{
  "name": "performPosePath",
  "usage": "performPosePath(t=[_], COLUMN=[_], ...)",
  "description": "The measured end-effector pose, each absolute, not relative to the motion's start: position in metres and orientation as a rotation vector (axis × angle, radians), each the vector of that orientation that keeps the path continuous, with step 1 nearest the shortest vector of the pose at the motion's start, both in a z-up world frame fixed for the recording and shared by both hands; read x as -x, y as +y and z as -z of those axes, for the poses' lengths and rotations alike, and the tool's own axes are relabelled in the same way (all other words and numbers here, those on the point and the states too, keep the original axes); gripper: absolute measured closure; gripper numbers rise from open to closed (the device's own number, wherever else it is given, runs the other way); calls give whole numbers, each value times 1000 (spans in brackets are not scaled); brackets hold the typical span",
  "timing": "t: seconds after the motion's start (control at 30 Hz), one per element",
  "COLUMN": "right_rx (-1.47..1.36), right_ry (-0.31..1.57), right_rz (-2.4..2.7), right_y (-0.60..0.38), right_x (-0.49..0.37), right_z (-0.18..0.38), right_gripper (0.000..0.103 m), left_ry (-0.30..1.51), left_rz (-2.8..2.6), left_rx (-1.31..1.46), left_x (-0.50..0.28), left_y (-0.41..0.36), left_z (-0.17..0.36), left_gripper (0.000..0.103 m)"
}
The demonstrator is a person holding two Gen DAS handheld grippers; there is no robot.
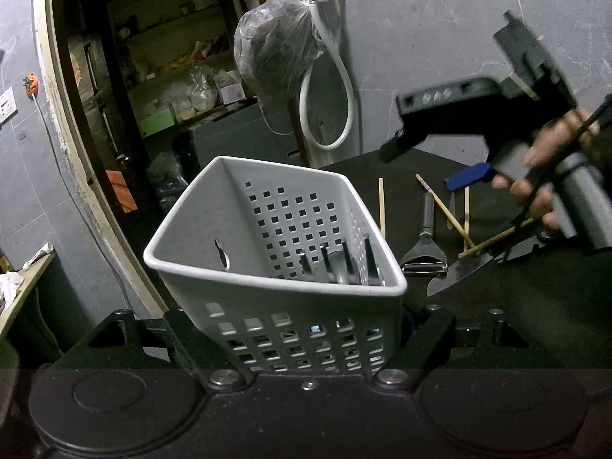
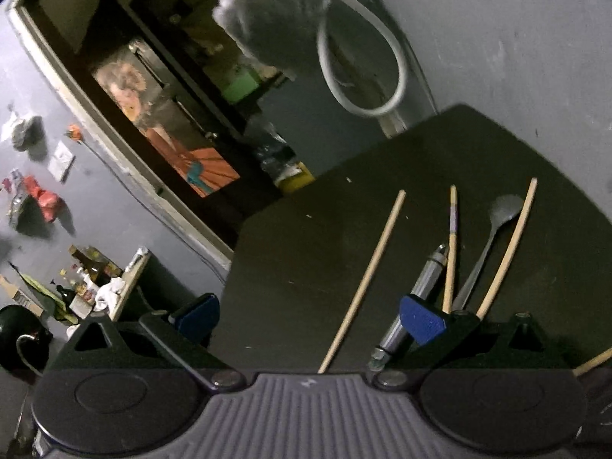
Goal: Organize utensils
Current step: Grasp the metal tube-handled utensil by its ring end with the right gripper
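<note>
A white perforated basket (image 1: 244, 206) sits tilted between the fingers of my left gripper (image 1: 306, 329), which is shut on its lower walls. Several metal utensils (image 1: 344, 264) stand inside it. A hand holds my right gripper (image 1: 428, 157) over the dark table, to the right of the basket. That gripper (image 2: 310, 321) is open, blue pads (image 2: 422, 323) wide apart, with nothing between them. Below it lie a wooden chopstick (image 2: 367, 275), a metal peeler (image 2: 420, 287), two more chopsticks (image 2: 452, 244) and a spoon (image 2: 493, 237).
A knife (image 1: 459, 271) and black scissors (image 1: 524, 248) lie on the dark table (image 2: 306, 229) beside the peeler (image 1: 424, 244). Behind it, a grey tiled wall carries a tap, a white hose (image 1: 325, 114) and a hanging plastic bag (image 1: 275, 46). A doorway opens at the left.
</note>
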State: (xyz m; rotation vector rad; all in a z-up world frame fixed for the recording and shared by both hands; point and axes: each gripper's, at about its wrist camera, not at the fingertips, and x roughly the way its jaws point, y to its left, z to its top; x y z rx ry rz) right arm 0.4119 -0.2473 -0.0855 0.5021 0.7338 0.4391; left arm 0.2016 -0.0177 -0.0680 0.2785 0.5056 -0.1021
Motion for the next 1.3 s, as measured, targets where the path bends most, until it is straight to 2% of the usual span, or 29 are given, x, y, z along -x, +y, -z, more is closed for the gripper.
performPosePath(t=[0.2, 0.23, 0.27, 0.37, 0.43, 0.6, 0.73, 0.8, 0.87, 1.03, 1.3], right_rx=[-474, -463, -442, -399, -384, -322, -160, -75, -6, -83, -456], right_ry=[803, 825, 857, 900, 915, 936, 947, 942, 910, 900, 929], right_rz=[-363, -341, -308, -242, -214, -171, -141, -115, -73, -80, -156], right_y=[-241, -239, -237, -233, -230, -217, -196, -184, -174, -177, -227], right_x=[-440, -445, -451, -461, -465, -472, -475, -472, -466, -459, -457], right_z=[110, 114, 118, 125, 124, 123, 120, 117, 118, 118, 118], right_gripper=[4, 11, 23, 43, 46, 47, 47, 52, 71, 84, 84], left_ry=[506, 506, 506, 506, 507, 507, 506, 507, 507, 505, 503], left_rz=[102, 102, 102, 101, 100, 100, 100, 100, 100, 100, 103], left_rx=[-279, -280, -280, -282, -282, -281, -282, -281, -281, -282, -284], left_x=[-202, -202, -202, -202, -202, -202, -202, -202, -202, -201, -201], left_y=[-18, -18, -18, -18, -18, -18, -18, -18, -19, -19, -18], left_z=[68, 68, 68, 68, 68, 69, 69, 69, 68, 68, 69], left_gripper=[19, 19, 19, 19, 19, 19, 19, 19, 19, 19, 19])
